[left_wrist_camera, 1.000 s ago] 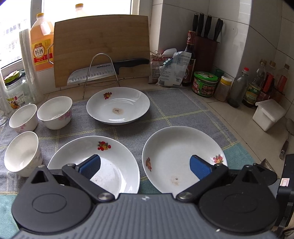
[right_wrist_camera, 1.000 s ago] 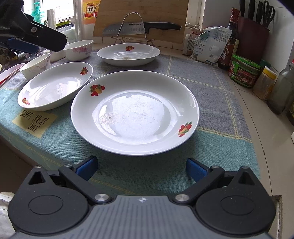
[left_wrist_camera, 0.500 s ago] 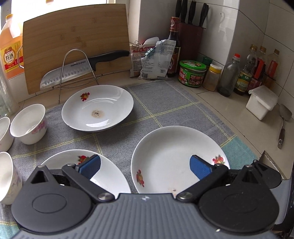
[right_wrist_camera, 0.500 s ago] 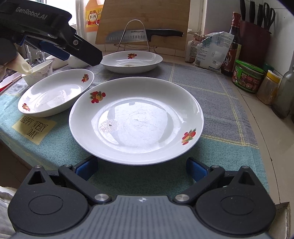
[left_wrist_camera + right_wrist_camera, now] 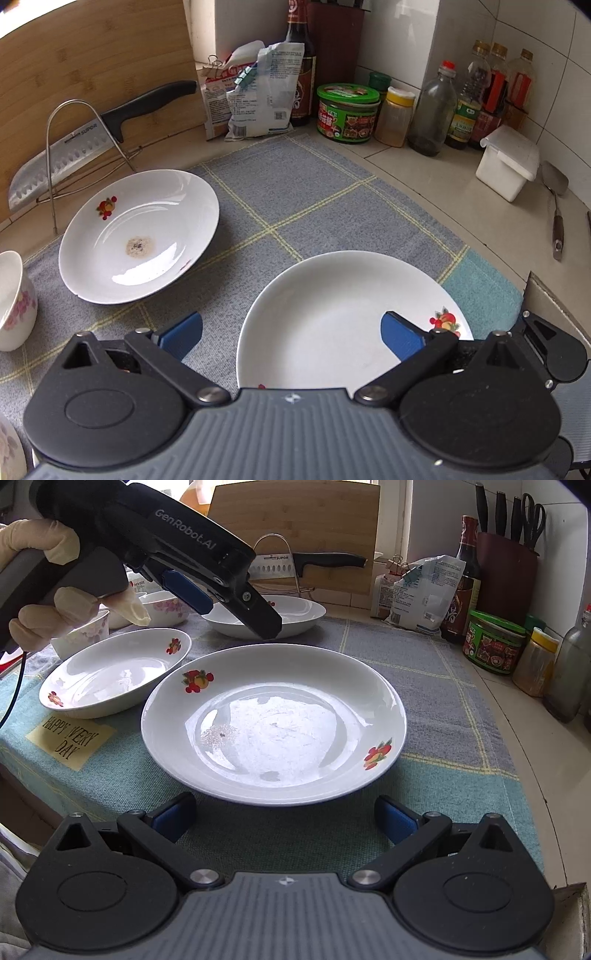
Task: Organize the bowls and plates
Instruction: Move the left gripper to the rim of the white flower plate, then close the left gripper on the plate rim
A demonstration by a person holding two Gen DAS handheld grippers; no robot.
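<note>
- The right claw (image 5: pixel 284 818) is spread wide and holds nothing, low on the cloth (image 5: pixel 424 672) just short of the near plate (image 5: pixel 273 723).
- The left claw (image 5: pixel 291 332), gripped by a gloved hand (image 5: pixel 55 602), is wide open and empty above that plate's far rim.
- A second plate (image 5: pixel 114 675) lies left of it.
- A third plate (image 5: pixel 138 236) sits farther back on the tabletop (image 5: pixel 461 206).
- Bowls (image 5: pixel 166 607) stand at far left.

Right tool (image 5: pixel 284 818) agape before front plate (image 5: pixel 273 723); left tool (image 5: pixel 225 602) raised above plates.
</note>
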